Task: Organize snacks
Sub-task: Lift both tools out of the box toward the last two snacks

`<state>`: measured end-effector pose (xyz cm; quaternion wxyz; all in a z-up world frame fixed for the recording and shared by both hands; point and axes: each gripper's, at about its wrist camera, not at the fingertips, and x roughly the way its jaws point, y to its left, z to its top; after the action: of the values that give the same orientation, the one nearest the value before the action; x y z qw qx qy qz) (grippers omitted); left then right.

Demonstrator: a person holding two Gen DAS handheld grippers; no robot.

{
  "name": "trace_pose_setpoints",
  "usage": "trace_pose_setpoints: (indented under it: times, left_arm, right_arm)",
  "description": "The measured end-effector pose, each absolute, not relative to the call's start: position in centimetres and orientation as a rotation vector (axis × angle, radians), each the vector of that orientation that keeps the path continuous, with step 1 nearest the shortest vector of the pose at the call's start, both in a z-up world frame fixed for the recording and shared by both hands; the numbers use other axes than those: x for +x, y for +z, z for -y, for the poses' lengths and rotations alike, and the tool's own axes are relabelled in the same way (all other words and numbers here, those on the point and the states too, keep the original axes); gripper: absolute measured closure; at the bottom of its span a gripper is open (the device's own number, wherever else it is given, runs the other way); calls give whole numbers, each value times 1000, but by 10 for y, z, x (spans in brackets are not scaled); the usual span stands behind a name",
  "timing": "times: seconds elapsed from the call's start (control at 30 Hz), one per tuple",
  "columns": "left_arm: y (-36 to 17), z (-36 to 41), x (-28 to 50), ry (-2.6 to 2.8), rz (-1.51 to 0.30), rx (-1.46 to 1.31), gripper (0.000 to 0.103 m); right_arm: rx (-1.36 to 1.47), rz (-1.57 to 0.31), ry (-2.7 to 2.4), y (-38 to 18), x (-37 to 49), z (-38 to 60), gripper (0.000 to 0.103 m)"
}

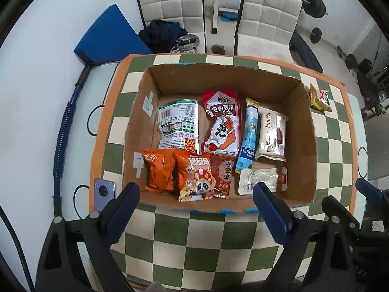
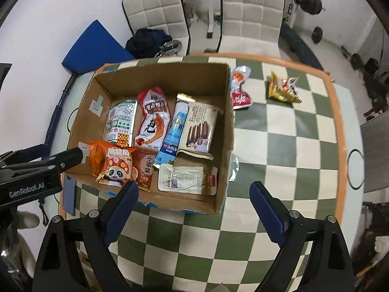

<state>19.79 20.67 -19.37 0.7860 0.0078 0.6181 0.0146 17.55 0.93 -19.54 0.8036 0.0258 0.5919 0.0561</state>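
Observation:
A cardboard box [image 1: 305, 131] [image 2: 226, 112] sits on the green-checked table and holds several snack packs, among them a panda pack [image 1: 197, 180] [image 2: 116, 168] and a red chicken-feet pack [image 1: 222, 124]. Outside the box, to its right, lie a red-and-white snack [image 2: 239, 87] and a gold snack [image 2: 283, 87] [image 1: 319, 97]. My left gripper [image 1: 195, 192] is open and empty above the box's near edge. My right gripper [image 2: 194, 189] is open and empty over the box's near right corner. The left gripper's arm [image 2: 36, 170] shows at the left of the right wrist view.
Two white padded chairs [image 1: 175, 7] [image 1: 267, 17] stand behind the table. A phone [image 1: 104, 194] lies left of the box. A blue pad [image 1: 109, 36] and a blue spring bar [image 1: 64, 131] lie to the left. Weights [image 2: 311, 1] stand at the back.

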Motion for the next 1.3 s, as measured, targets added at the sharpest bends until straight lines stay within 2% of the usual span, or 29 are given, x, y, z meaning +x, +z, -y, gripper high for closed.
trace_pose_setpoints:
  times: [0.5, 0.87, 1.1, 1.3]
  left_arm:
    - [-139, -211, 141, 24, -1221, -17, 6]
    - [-120, -200, 128, 17, -1144, 18, 6]
    - [-125, -164, 167, -24, -1135, 60, 6]
    - [-140, -110, 250, -130, -1222, 55, 6]
  right_arm:
    - [85, -1182, 136, -130, 125, -10, 5]
    - [152, -1173, 165, -117, 108, -3, 4]
    - [296, -1161, 137, -123, 122, 48, 4]
    - [417, -1190, 30, -140, 160, 130, 4]
